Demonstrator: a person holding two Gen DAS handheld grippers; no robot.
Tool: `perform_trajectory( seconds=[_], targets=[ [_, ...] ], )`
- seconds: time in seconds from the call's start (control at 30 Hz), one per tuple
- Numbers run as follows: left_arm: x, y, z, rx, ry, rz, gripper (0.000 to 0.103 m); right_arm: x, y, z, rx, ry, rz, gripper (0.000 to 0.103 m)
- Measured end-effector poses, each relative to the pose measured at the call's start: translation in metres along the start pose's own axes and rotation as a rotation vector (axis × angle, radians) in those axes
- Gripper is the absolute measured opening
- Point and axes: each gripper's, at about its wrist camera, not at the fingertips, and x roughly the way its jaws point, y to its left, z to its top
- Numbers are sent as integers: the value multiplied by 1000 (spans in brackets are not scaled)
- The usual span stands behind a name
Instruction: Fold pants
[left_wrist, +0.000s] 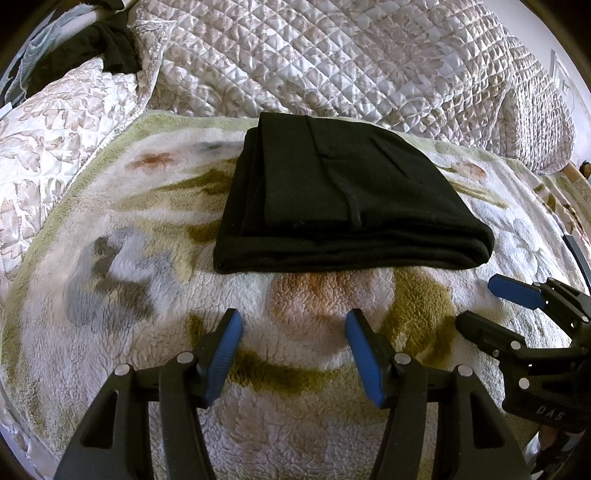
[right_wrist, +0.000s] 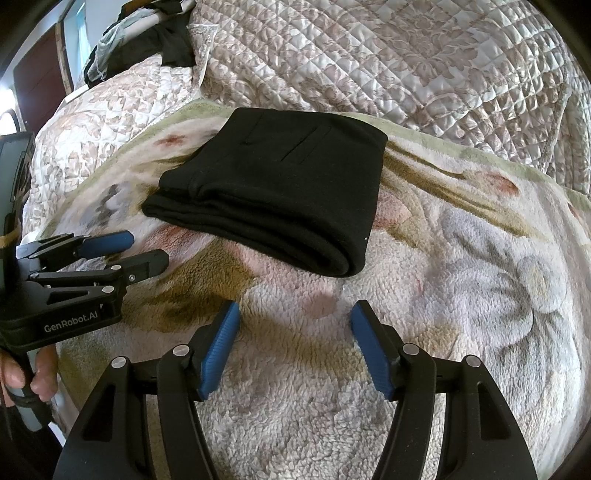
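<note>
Two claws hang empty in your hands above the bed, both tilted down at a fleecy floral blanket (left_wrist: 110, 258). Your left claw (left_wrist: 293, 354) stands wide, its blue pads (left_wrist: 225, 354) apart with only blanket showing between them; it grips nothing and touches nothing. Your right claw (right_wrist: 295, 350) is likewise spread, blue pads (right_wrist: 369, 354) parted over bare fleece and holding nothing.

Each claw also shows in the other's camera: the right claw comes in from the right edge of the left wrist view, jaws apart, while the left claw sits at the left edge of the right wrist view, with your fingers (right_wrist: 40, 373) wrapped round its handle.

Black pants (left_wrist: 347, 199) lie folded into a compact stack on the blanket, just ahead of both claws and clear of them, the folded edge facing you. Behind the blanket runs a quilted bedspread (left_wrist: 369, 62), and a dark garment (left_wrist: 107, 48) is heaped at the far left corner, well apart from the pants.
</note>
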Motion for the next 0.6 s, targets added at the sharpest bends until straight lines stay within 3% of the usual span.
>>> perform_trajectory(
  seconds=[0.6],
  targets=[
    [-1,-1,1,-9,28,-14,70,0,2,2,-24,-4,-14,64]
  ],
)
